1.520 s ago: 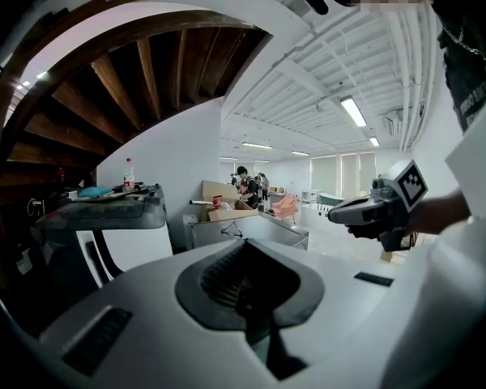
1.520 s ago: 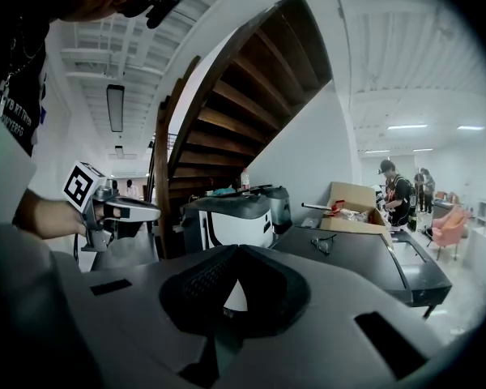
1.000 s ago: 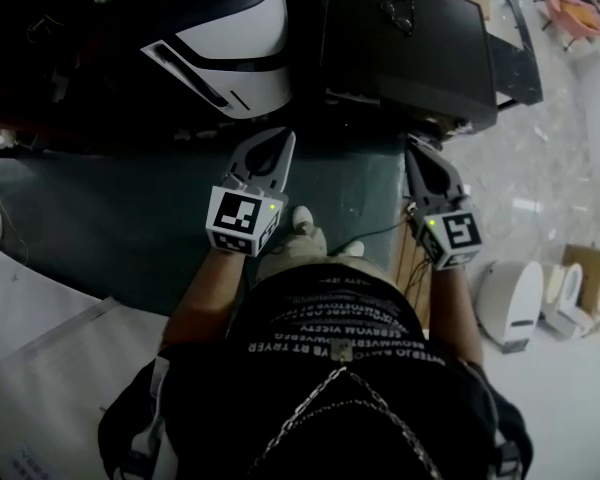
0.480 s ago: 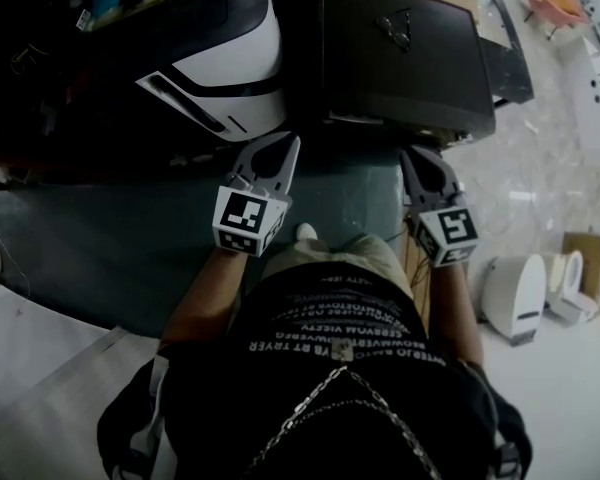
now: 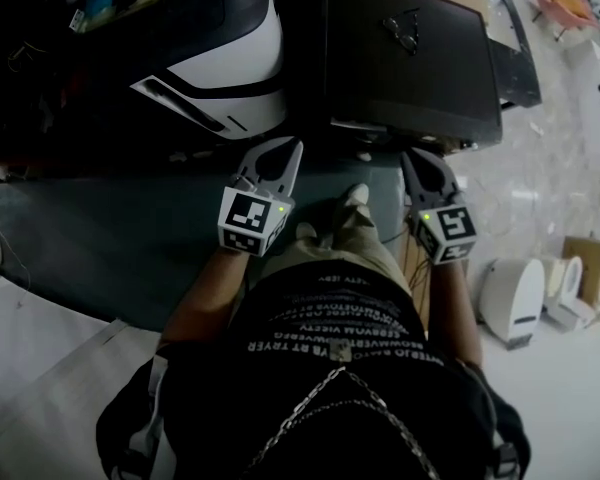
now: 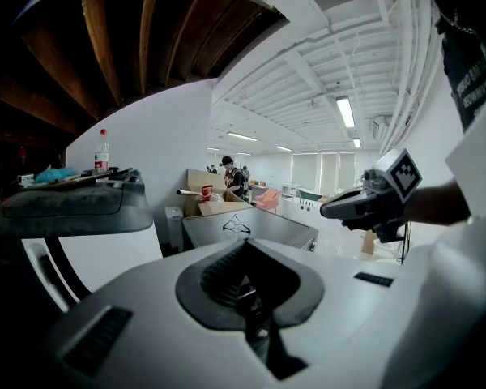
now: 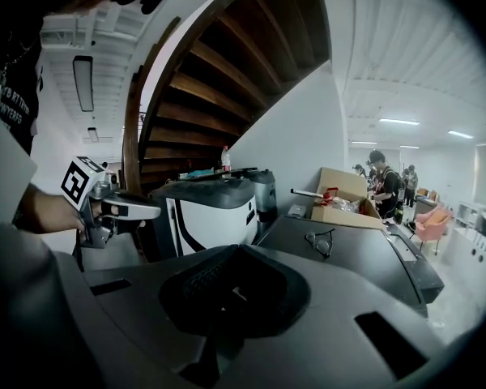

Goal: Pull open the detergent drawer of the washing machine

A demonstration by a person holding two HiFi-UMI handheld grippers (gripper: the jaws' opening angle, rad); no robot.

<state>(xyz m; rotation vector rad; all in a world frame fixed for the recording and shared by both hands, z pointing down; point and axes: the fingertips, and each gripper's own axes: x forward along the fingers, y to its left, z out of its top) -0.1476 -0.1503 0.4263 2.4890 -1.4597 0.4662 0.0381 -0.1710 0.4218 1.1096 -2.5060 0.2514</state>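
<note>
Two machines stand ahead of me on the floor: a white one with black bands (image 5: 220, 68) at the left and a dark grey one (image 5: 410, 68) at the right. I cannot pick out a detergent drawer on either. My left gripper (image 5: 285, 151) is held in the air short of the white machine, its jaws shut and empty. My right gripper (image 5: 416, 158) hangs just in front of the dark machine's near edge, jaws together, holding nothing. In the left gripper view the left gripper (image 6: 245, 245) points between the two machines. From the right gripper (image 7: 227, 250) the view runs the same way.
A pair of glasses (image 5: 405, 30) lies on the dark machine's lid. Cardboard boxes (image 7: 344, 201) and people stand beyond it. A wooden stair (image 7: 227, 79) rises at the left. A dark green mat (image 5: 130, 228) covers the floor below. White appliances (image 5: 515, 298) sit at the right.
Both grippers have moved forward and a little down toward the machines, which now sit closer. The person's foot has stepped forward. Both grippers stay shut.
</note>
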